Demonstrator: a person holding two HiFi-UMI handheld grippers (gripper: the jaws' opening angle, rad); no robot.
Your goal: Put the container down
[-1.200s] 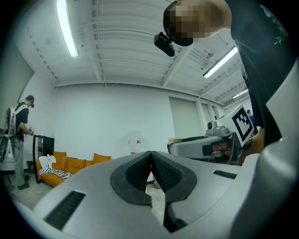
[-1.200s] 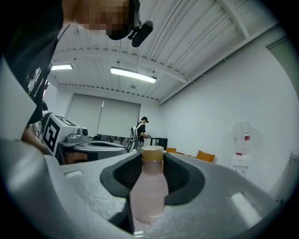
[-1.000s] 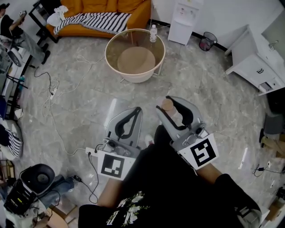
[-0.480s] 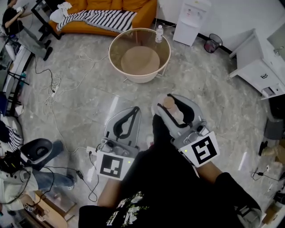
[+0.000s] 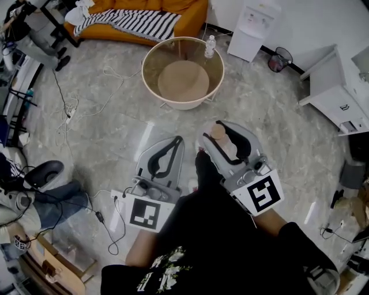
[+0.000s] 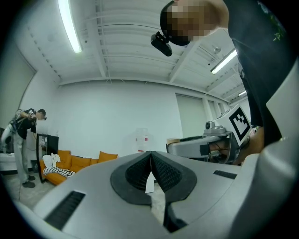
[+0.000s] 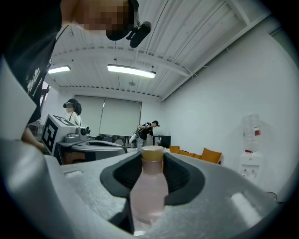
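Item: pink bottle (image 7: 148,186), cap up, clamped in your right gripper (image 7: 152,158) exactly as a second ago, well short of the round table (image 5: 151,57); left gripper (image 6: 151,156) closed, empty; set-down not yet begun.

Smooth translucent plastic bottle (image 7: 148,191); glossy, polished stone-look floor (image 5: 277,115).

The left gripper (image 5: 179,140) lies near, left of the right gripper (image 5: 221,128), whose fingers (image 5: 206,145) flank a bottle (image 5: 218,134). Farther off stands a round counter (image 5: 145,78), a small bottle (image 5: 210,46) on its far right rim, and a sofa (image 5: 184,11) behind.
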